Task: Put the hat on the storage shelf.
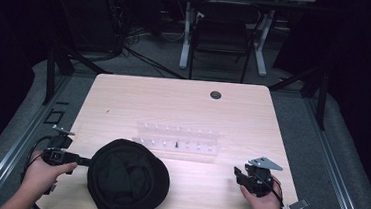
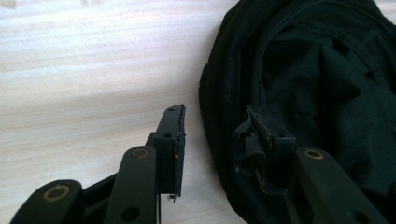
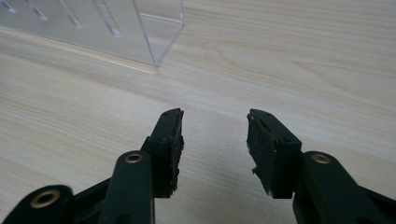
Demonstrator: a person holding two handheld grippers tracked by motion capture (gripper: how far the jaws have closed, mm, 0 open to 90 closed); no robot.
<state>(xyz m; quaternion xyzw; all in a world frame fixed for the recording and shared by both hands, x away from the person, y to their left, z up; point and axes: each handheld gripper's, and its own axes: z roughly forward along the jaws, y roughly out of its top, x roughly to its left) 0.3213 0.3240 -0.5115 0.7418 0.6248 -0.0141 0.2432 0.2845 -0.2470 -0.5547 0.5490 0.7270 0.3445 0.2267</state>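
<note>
Item 1: black cloth cap (image 1: 127, 177), nearest the camera, lying flat on the table (image 1: 183, 104); its rim sits between the parted jaws of the left gripper (image 1: 84, 161), 1 jaw on the fabric, not yet pinched.
Item 2: right gripper (image 1: 238, 176), jaws apart, holding nothing, well clear of the cap.
Item 3: clear acrylic rack (image 1: 178, 141), beyond both grippers.
Progress: handling looks barely begun; grasp and lift remain.
Obscured: cap's underside; possibly 1 small dark peg in the rack.

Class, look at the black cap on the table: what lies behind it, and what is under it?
Behind the black cap stands a clear acrylic rack on the wooden table. The cap rests on the tabletop; whatever is beneath its fabric is covered and cannot be seen.
</note>
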